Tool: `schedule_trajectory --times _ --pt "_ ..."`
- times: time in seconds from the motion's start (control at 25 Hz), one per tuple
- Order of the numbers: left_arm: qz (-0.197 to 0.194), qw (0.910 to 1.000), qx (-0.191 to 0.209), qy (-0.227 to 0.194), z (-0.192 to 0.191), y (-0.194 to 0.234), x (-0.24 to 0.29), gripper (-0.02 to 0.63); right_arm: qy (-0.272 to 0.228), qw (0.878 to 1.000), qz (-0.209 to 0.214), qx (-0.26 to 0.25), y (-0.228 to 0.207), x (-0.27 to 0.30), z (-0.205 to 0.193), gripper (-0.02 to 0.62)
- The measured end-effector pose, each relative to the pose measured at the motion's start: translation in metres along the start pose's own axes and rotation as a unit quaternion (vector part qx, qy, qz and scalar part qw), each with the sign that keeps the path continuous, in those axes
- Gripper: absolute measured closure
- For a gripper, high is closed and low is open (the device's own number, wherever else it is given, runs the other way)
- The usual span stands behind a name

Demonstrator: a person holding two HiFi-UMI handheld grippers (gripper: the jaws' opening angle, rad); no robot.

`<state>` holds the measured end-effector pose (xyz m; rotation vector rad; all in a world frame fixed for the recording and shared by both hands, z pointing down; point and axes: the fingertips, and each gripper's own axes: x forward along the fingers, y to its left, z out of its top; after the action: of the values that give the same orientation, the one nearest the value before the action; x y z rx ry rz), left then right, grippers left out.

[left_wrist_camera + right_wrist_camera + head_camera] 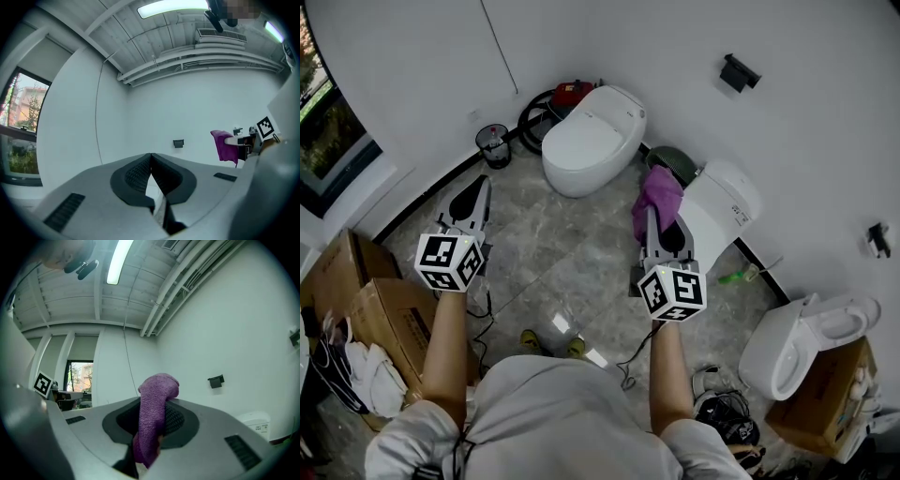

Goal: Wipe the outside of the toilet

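A white one-piece toilet (591, 141) stands on the grey tiled floor at the far middle, its lid down. A second white toilet (724, 208) stands by the right wall, and a third (806, 342) with its seat open is at the lower right. My right gripper (659, 217) is shut on a purple cloth (660, 194), which hangs just left of the second toilet. Seen from the right gripper, the cloth (154, 413) droops out from between the jaws of that gripper (152, 420). My left gripper (476, 187) is held out over the floor, left of the first toilet, shut (150, 157) and holding nothing.
A black wire bin (493, 145) sits by the far wall. A red object and a black hose (553, 98) lie behind the first toilet. Cardboard boxes (370, 300) stand at the left and another (825, 403) at the lower right. A green brush (741, 277) lies on the floor.
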<state>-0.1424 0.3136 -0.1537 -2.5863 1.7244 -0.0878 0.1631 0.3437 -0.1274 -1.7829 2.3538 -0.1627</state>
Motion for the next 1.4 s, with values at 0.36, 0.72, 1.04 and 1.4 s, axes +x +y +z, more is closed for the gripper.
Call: schedule_trajectory --times 0.36,0.72,1.04,1.4 --pt "-0.002 0.9999 0.002 0.016 -0.017 -0.030 0.010 0.588 0.015 1.000 0.010 -0.001 -0.025 -0.007 -0.010 0.508" --pt "-0.003 0.9996 0.012 0.026 -0.037 -0.023 0.035 0.588 0.024 0.999 0.023 0.007 -0.030 0.020 -0.033 0.508" --pt "0.008 0.9994 -0.005 0.032 -0.067 0.028 0.083 0.588 0.039 0.999 0.023 0.005 -0.032 0.087 -0.061 0.508" --pt "0.005 0.9977 -0.038 0.055 -0.094 0.130 0.171 0.588 0.062 0.998 0.006 0.002 -0.014 0.217 -0.081 0.508"
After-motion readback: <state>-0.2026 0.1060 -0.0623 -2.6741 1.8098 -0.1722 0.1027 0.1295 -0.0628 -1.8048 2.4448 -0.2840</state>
